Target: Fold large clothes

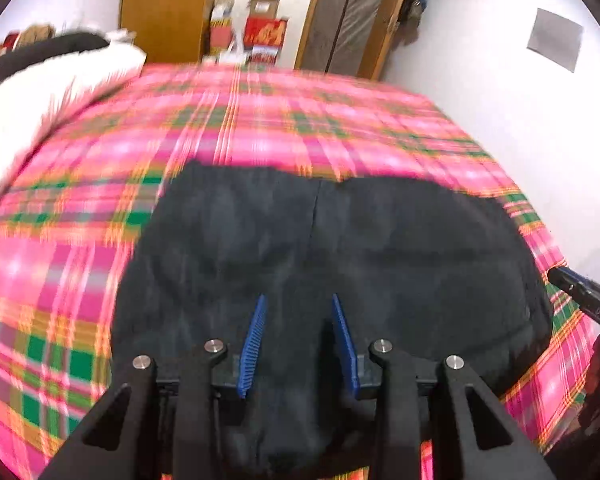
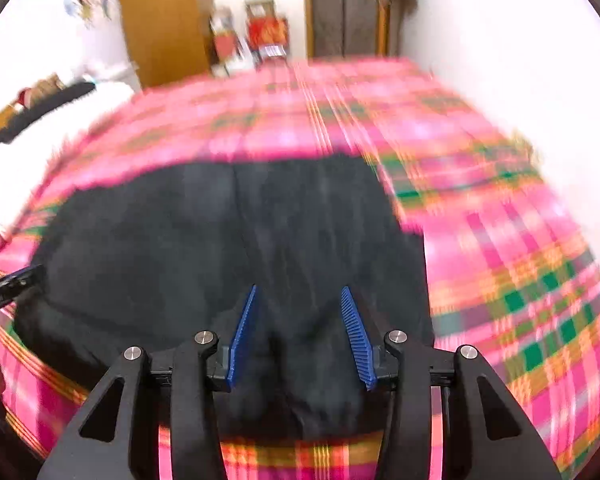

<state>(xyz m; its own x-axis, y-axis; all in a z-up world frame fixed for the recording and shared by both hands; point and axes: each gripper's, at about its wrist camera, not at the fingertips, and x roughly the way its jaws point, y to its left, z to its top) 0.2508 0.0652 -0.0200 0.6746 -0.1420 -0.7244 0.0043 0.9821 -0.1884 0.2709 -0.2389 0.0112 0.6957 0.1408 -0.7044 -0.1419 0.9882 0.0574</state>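
Note:
A large black garment [image 1: 320,256] lies spread flat on a bed with a pink, green and orange plaid cover [image 1: 240,120]. It also shows in the right wrist view [image 2: 220,248]. My left gripper [image 1: 298,304] is open, its blue pads over the garment's near left part, nothing between them. My right gripper [image 2: 300,296] is open over the garment's near right part, also empty. The right gripper's tip shows at the right edge of the left wrist view [image 1: 580,292]. The left gripper's tip shows at the left edge of the right wrist view [image 2: 8,284]. Both views are motion-blurred.
White and black bedding [image 1: 40,92] is piled at the bed's left side. A white wall [image 1: 520,100] runs along the bed's right edge. Beyond the bed stand a wooden door [image 1: 164,8], red boxes [image 1: 264,36] and a grey wardrobe [image 1: 352,16].

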